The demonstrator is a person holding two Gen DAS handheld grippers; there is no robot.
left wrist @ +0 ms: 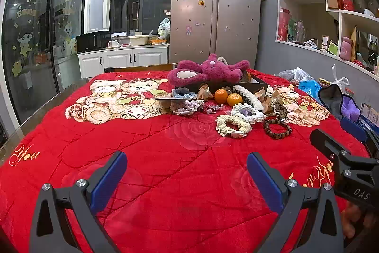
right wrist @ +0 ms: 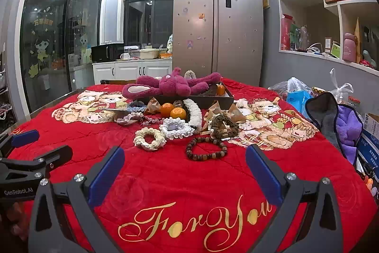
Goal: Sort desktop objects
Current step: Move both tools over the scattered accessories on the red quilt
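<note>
On a red blanket lies a heap of small things. A purple plush toy sprawls over a dark flat box. In front of the box are two oranges, several crocheted scrunchies and a brown bead bracelet. My left gripper hangs open over bare blanket, well short of the heap. My right gripper is open too, with nothing between its fingers and the bracelet just beyond its tips.
Plastic bags, a grey and purple cloth pouch and cardboard boxes crowd the table's right side. Each gripper shows at the edge of the other's view. A fridge and kitchen counter stand behind the table.
</note>
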